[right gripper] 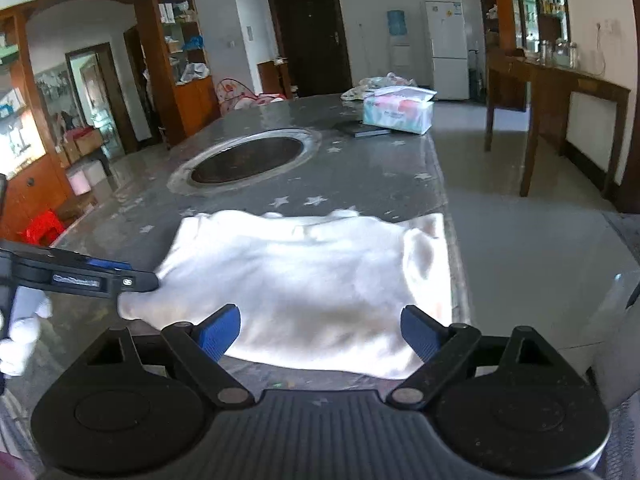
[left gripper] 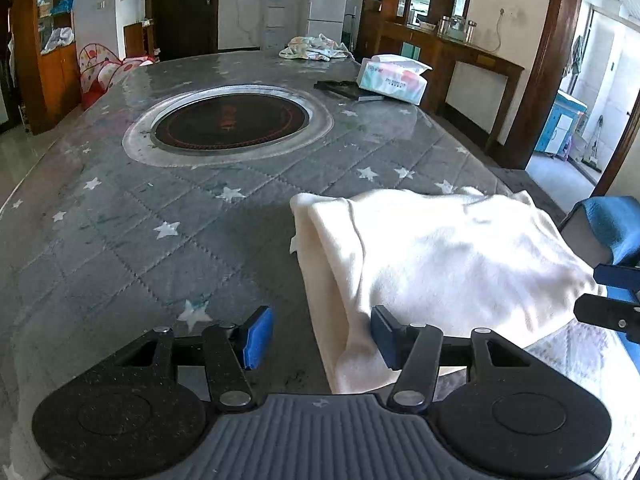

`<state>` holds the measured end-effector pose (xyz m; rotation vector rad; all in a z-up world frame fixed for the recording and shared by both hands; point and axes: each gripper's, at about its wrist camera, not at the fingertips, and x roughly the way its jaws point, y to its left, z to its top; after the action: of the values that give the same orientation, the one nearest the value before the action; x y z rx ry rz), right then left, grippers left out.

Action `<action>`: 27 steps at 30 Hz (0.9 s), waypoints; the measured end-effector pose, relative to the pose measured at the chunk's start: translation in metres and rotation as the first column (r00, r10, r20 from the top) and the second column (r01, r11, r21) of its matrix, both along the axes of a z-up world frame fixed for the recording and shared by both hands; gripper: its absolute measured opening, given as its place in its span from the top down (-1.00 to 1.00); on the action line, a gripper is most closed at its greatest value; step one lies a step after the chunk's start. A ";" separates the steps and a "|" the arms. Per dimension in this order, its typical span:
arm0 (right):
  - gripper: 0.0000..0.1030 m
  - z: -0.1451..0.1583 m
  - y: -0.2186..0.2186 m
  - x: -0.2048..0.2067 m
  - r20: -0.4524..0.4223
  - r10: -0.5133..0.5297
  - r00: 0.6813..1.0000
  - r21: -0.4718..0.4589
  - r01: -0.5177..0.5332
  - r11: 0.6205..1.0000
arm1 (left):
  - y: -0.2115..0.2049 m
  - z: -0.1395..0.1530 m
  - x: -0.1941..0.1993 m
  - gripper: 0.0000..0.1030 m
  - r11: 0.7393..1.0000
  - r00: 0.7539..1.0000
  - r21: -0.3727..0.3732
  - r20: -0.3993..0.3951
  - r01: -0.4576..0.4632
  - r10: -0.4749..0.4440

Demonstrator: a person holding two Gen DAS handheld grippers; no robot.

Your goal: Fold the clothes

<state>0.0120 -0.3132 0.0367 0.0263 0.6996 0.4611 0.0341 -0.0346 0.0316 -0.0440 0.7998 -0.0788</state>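
Observation:
A white garment (left gripper: 440, 264) lies folded over on the near right part of the grey star-patterned table (left gripper: 160, 216), reaching the table's right edge. My left gripper (left gripper: 320, 338) is open at the garment's near left corner, its right pad against the cloth edge and its left pad over bare table. In the right wrist view the same garment (right gripper: 304, 280) lies flat just ahead of my right gripper (right gripper: 320, 336), which is open and low over its near edge. The left gripper's fingers (right gripper: 136, 280) reach the cloth's left side, held by a white-gloved hand (right gripper: 24, 328).
A round cooktop (left gripper: 228, 122) is set into the table's middle. At the far right lie a tissue pack (left gripper: 394, 78) and a flat black object (left gripper: 340, 88), with crumpled clothes (left gripper: 314, 48) at the far end. A blue chair (left gripper: 612, 220) stands right of the table.

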 end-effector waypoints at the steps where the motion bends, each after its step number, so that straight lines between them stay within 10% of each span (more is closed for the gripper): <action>1: -0.73 -0.002 0.002 0.000 -0.004 0.004 1.000 -0.007 -0.004 1.000 | 0.000 -0.001 -0.001 -0.12 1.000 1.000 0.005 0.001 0.001 -0.001; 27: -1.00 -0.013 0.041 -0.014 0.038 -0.077 0.996 -0.086 0.080 0.993 | 0.042 0.001 -0.051 -0.47 0.999 1.000 0.023 -0.002 -0.028 0.029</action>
<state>-0.0019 -0.2720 0.0234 -0.0369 0.6815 0.3540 -0.0172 0.0070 0.0322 -0.0339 0.8018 -0.0427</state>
